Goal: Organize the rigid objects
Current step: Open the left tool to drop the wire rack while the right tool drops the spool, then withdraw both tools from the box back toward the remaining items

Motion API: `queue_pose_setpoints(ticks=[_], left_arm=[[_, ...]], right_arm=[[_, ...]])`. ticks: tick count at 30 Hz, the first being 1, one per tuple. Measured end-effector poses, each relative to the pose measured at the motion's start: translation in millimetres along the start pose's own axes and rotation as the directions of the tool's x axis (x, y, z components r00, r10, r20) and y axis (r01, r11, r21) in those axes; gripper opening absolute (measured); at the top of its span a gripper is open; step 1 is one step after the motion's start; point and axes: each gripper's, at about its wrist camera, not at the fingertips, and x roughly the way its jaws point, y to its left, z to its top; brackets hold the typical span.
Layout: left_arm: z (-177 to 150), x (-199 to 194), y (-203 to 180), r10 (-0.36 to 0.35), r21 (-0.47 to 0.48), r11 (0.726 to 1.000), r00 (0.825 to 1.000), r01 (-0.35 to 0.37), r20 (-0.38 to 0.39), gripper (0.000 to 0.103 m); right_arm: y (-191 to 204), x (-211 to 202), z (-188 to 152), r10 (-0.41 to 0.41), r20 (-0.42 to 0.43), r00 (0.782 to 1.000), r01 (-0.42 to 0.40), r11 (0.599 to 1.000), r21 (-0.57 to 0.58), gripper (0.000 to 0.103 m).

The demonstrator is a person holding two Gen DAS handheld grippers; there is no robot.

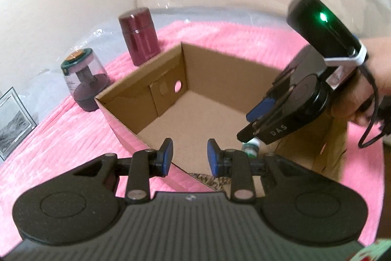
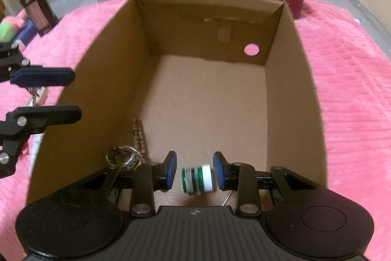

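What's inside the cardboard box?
Inside the cardboard box lie a green-and-white spool and a leopard-print hair clip, near the front wall. The right gripper covers that corner's floor.

Left wrist cam sat outside the cardboard box (image 1: 195, 80), angled down at its near corner. Right wrist cam looked steeply down into it, close. Both shared the box and maroon canister (image 1: 139, 38).

Home bedroom, pink blanket (image 2: 342, 89), framed picture (image 1: 14, 124)
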Motion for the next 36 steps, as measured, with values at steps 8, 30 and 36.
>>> queue_pose_setpoints(ticks=[8, 30, 36], left_arm=[[-14, -66, 7, 0.045, -0.177, 0.984, 0.991, -0.022, 0.128, 0.031], [-174, -267, 6, 0.423, -0.491, 0.815, 0.895, -0.307, 0.143, 0.094], [-221, -294, 7, 0.498, -0.501, 0.766, 0.864, -0.403, 0.066, 0.096]], right_arm=[[25, -79, -20, 0.033, 0.222, 0.975, -0.044, 0.998, 0.046, 0.03], [172, -176, -145, 0.088, 0.554, 0.828, -0.161, 0.983, 0.084, 0.073], [212, -167, -168, 0.079, 0.553, 0.83, -0.116, 0.993, 0.032, 0.076]])
